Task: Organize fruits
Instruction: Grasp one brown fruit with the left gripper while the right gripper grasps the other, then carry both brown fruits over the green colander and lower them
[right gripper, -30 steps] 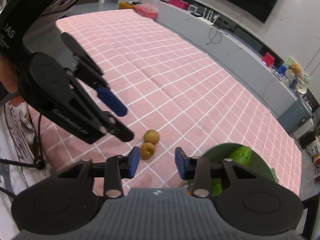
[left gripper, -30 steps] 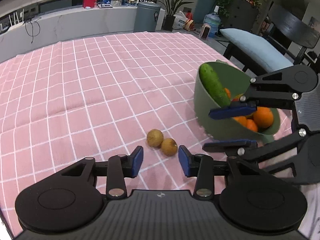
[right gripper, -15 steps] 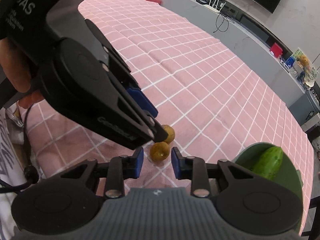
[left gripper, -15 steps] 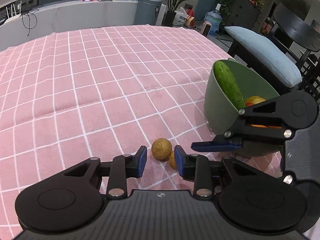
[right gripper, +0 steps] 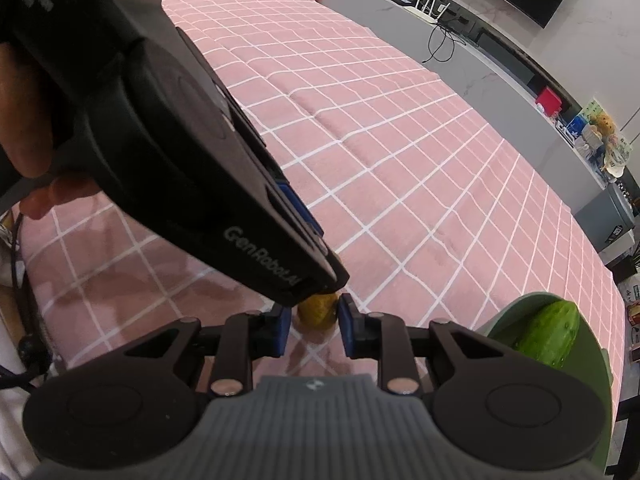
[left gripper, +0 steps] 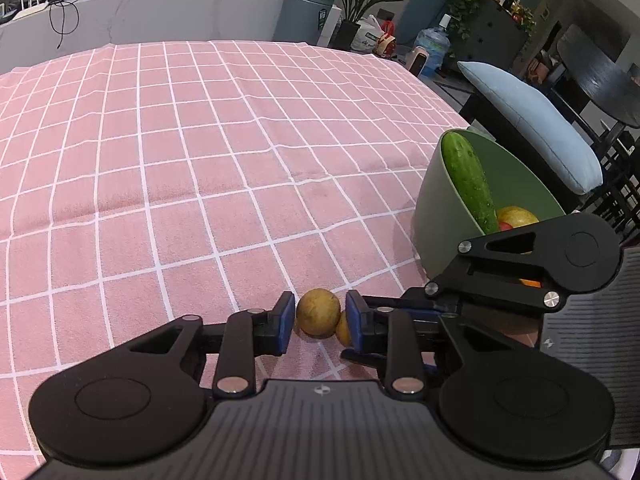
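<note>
Two small round brown fruits lie touching on the pink checked cloth (left gripper: 200, 184). My left gripper (left gripper: 320, 316) has its blue pads against both sides of the far fruit (left gripper: 318, 313). My right gripper (right gripper: 312, 322) has its pads close around the near fruit (right gripper: 318, 312), which also shows behind the left gripper's right pad (left gripper: 343, 330). A green bowl (left gripper: 432, 216) to the right holds a cucumber (left gripper: 468, 180), an apple-like fruit (left gripper: 516, 218) and oranges.
The left gripper's body (right gripper: 180, 140) crosses the right wrist view just above the fruit. A bench with a blue cushion (left gripper: 532, 124) stands beyond the table's right edge. A grey counter (left gripper: 140, 12) runs behind the table.
Both grippers came down and forward onto the two fruits. Each has narrowed its jaws around one fruit. The fruits and the bowl stay in place.
</note>
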The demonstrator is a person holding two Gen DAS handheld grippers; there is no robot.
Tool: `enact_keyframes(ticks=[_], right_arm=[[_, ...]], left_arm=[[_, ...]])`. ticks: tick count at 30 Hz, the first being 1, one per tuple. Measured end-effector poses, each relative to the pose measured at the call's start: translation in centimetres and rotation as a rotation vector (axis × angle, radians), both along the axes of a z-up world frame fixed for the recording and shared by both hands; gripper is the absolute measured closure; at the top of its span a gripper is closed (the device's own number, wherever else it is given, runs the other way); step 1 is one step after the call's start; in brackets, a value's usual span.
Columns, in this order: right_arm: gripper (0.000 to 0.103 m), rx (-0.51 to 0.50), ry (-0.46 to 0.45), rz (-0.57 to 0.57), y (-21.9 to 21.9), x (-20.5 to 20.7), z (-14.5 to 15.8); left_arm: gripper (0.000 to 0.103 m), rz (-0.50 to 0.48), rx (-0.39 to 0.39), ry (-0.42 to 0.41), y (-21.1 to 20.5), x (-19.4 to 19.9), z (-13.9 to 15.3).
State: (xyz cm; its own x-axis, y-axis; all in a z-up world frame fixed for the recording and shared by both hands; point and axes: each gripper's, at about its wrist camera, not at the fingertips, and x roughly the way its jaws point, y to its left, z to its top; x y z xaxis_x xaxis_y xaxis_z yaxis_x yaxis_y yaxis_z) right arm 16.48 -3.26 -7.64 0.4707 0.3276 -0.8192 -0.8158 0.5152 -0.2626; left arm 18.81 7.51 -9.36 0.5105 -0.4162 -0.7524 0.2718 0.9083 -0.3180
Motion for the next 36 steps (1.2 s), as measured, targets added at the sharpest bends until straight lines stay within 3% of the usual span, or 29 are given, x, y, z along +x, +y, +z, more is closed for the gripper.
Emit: enact_keyframes(ticks=[18,23,27,36], right_arm=[[0.086,0.032,0.004,-0.02,-0.6,-0.8,1.3],[0.086,0.038,-0.003,-0.024,-0.8,-1.0,1.9],[0.086,0.052,-0.008,-0.028,-1.2,-1.3,2.4],[0.086,0.095,-0.054,-0.038,-2.4,-2.6,4.8]], left_arm=[[0.078,0.031,0.029,0.04,2.1,-3.2,0.8],[0.071,0.0,0.042,0.057,1.3,-3.0,0.2],[0.074,0.001,0.079,0.022,0.9,-3.3,0.3],[0.075,0.008,0.084,-0.047,-0.1,-4.2,1.4]])
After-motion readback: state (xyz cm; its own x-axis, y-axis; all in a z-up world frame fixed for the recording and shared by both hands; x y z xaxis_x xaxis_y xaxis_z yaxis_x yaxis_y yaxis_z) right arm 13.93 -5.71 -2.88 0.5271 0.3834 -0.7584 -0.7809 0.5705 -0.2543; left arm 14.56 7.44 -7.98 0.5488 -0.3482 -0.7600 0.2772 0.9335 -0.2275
